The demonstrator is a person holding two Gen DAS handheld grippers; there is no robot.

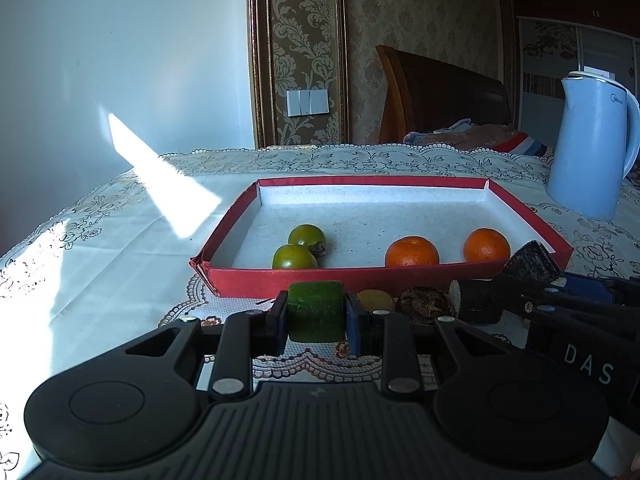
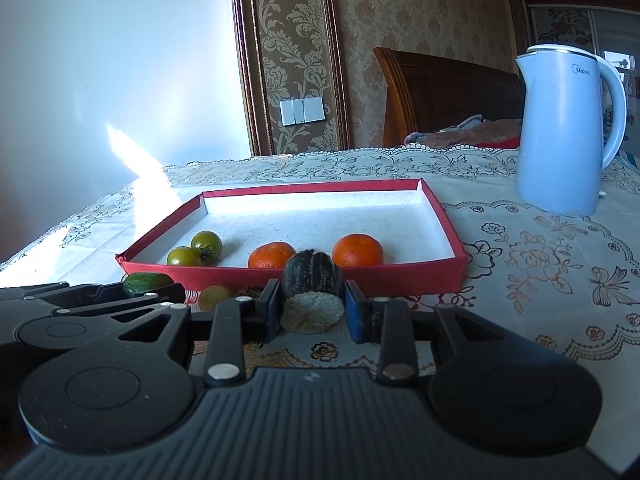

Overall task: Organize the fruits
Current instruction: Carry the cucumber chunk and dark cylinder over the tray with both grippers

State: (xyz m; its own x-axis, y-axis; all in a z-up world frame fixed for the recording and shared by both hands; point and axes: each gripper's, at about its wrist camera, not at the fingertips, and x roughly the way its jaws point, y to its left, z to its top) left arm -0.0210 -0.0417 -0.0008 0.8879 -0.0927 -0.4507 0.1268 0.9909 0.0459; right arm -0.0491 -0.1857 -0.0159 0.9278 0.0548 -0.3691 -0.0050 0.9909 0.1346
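**Both grippers loaded, tray just ahead**

Left gripper [image 1: 317, 312] jaws clamped across the flanks of a short green cucumber chunk [image 1: 316, 310]; firm, smooth skin, likely slippery, light; side grip looks right. Right gripper [image 2: 312, 306] jaws closed on a dark-skinned cylindrical chunk with pale cut face [image 2: 313, 292]; stiff, rough skin, should hold well; held by its sides. Both just short of the red cardboard tray [image 1: 360, 278]. Loose on the lace tablecloth [image 2: 520, 264] between them: small yellowish round fruit [image 2: 215, 297], brown wrinkled piece [image 1: 426, 300]. In tray: two green tomatoes [image 1: 306, 235] touching on the left, two oranges [image 1: 412, 251] apart on the right; tomatoes soft, squeeze lightly. Pale blue kettle [image 2: 560, 136] beyond.
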